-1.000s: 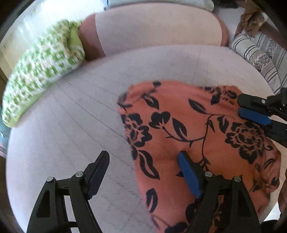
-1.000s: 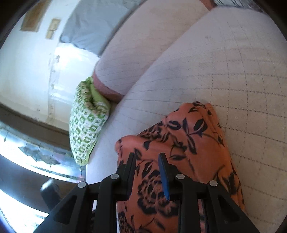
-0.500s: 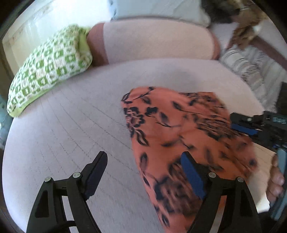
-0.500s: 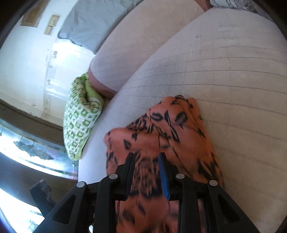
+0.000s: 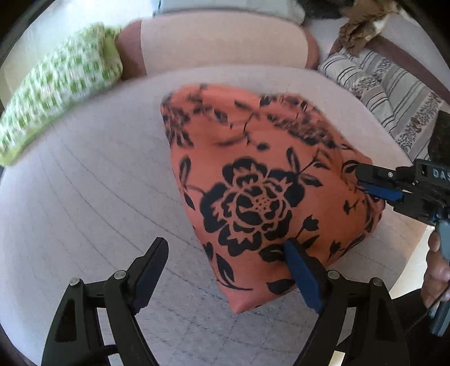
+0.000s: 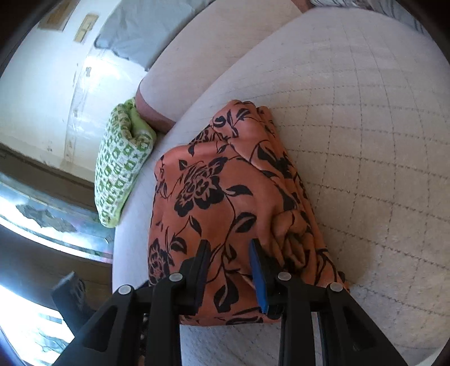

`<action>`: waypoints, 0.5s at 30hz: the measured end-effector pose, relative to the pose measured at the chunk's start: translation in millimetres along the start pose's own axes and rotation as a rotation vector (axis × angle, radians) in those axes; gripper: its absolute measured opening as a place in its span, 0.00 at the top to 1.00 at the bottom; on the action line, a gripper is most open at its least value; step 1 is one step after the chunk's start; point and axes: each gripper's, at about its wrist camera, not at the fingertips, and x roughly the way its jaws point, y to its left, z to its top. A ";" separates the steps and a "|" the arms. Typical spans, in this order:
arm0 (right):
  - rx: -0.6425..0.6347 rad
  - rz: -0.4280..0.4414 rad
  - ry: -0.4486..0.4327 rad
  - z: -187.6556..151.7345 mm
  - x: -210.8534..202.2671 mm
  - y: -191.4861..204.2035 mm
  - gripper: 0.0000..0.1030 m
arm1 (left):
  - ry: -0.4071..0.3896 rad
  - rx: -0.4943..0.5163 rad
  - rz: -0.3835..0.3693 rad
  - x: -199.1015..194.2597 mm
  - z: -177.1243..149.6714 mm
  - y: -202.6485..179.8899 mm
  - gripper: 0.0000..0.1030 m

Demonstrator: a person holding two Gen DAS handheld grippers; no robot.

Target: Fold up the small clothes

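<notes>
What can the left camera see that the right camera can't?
Only the left wrist view shows the striped cushion, the brown crumpled cloth, and the right gripper from the side, pinching the orange flowery cloth.

Only the right wrist view shows the window and the grey fabric over the sofa back.

Both show the orange cloth, the green checked pillow and the quilted sofa seat.

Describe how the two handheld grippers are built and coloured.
Both are black plastic linkages with silver pivot screws and blue pads on the fingers. The left gripper shows them up close; the right gripper has white lettering on its body, a grey-blue handle and a thin dark cable.
</notes>
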 end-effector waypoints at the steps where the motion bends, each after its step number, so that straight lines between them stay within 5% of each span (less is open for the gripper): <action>1: 0.002 0.014 -0.008 0.8 -4.4 1.2 0.68 | -0.034 0.014 0.020 -11.8 -1.2 -2.0 0.17; 3: -0.015 0.029 -0.036 1.8 -12.1 5.5 0.60 | -0.098 0.030 0.062 -29.9 -2.1 -2.3 0.17; 5: -0.038 0.033 -0.085 2.5 -22.7 11.8 0.38 | -0.143 0.021 0.090 -38.0 2.3 2.5 0.17; 15: -0.107 0.040 -0.166 -4.0 -55.6 40.4 0.37 | -0.214 -0.037 0.153 -44.2 16.1 17.2 0.17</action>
